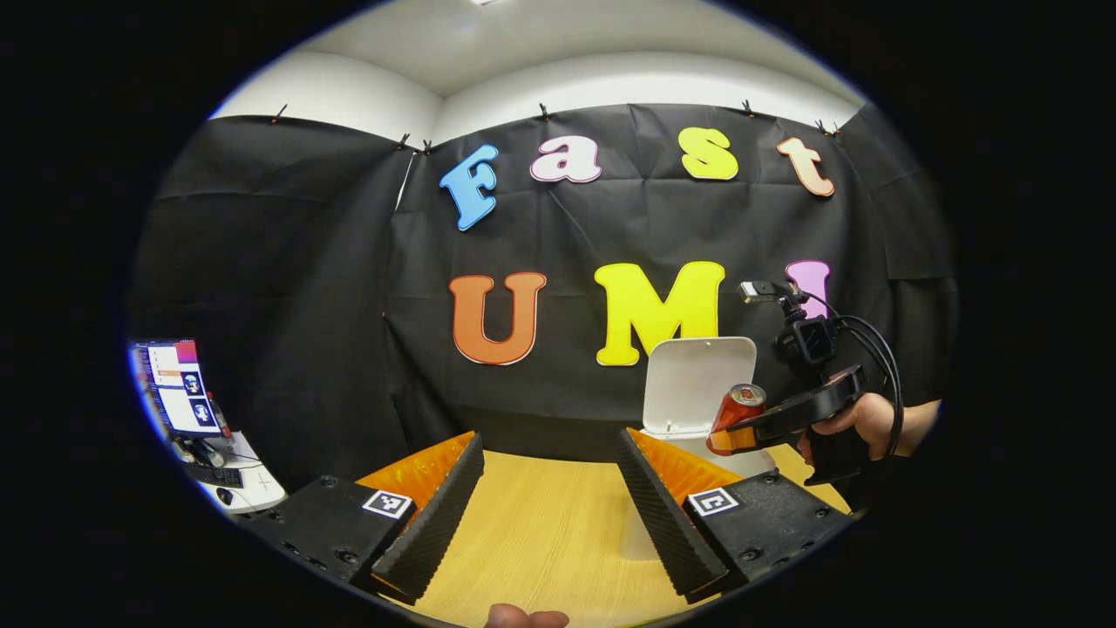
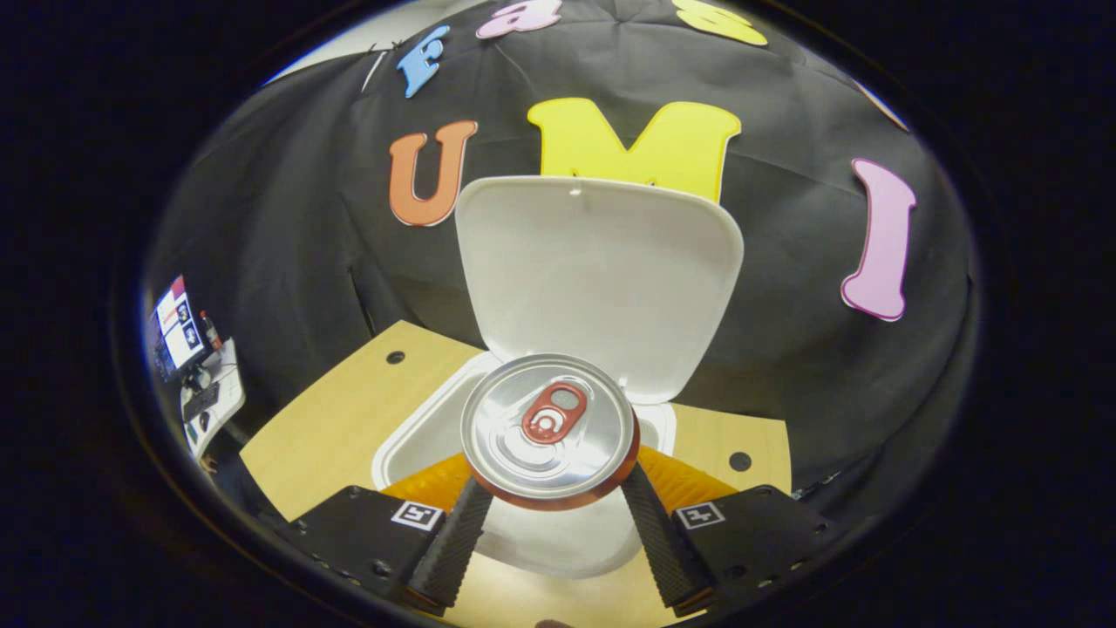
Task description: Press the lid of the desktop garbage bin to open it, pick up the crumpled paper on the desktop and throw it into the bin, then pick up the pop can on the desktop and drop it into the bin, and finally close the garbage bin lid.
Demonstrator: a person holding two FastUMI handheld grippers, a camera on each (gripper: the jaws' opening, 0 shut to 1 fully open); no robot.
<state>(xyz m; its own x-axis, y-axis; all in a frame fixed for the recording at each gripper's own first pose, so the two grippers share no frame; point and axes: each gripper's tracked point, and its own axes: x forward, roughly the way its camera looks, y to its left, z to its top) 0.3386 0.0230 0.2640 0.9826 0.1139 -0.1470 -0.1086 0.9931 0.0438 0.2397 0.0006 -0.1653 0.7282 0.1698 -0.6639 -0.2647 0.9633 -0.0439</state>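
Black cloth [image 1: 288,288] clipped along its top edge covers the booth walls. White wall [image 1: 610,83] and ceiling [image 1: 488,35] above it. Light wooden tabletop [image 1: 540,532], two round holes near its far corners. Side desk [image 1: 248,484] at left with monitor [image 1: 174,388].

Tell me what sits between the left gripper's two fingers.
Nothing: only bare wooden desktop lies between the open left gripper's fingers, seen in the left gripper view.

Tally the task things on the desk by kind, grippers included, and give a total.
Bin, lid up: 1
Pop can, in the right gripper over the bin: 1
Grippers, with the left gripper: 2
Total: 4
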